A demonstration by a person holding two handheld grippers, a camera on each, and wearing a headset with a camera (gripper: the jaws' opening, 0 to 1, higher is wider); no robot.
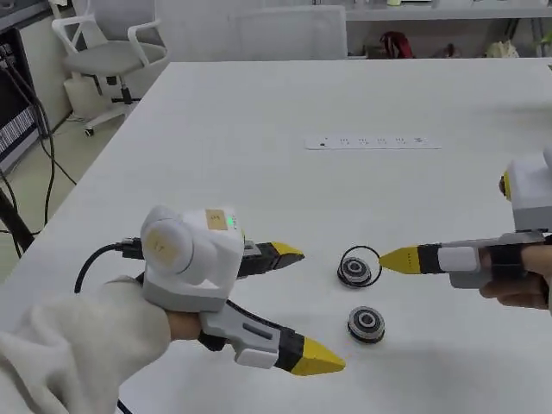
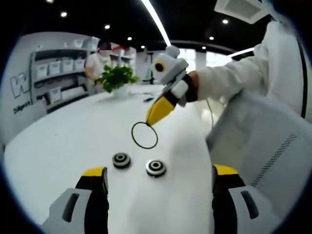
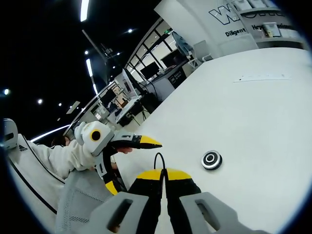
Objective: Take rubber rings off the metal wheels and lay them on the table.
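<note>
Right tongs (image 3: pixel 163 171) are clamping together on a thin black rubber ring (image 2: pixel 132 135), half hidden edge-on behind their tips in the right gripper view, near two round metal wheels (image 1: pixel 355 270) lying on the white table (image 1: pixel 259 155). Wall lettering is reading "Diligent", the rest cut off. Left tongs (image 1: pixel 304 306) are gaping wide, holding nothing.

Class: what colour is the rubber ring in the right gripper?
Black rubber ring; clearest in left gripper view.

power strip (image 1: pixel 373 142): white, lying flat, far side | office chair (image 1: pixel 108 56): grey, far left | potted plant (image 2: pixel 116 77): leafy, person (image 2: pixel 96 62) standing behind | shelves (image 2: pixel 53 80): white storage bins
</note>
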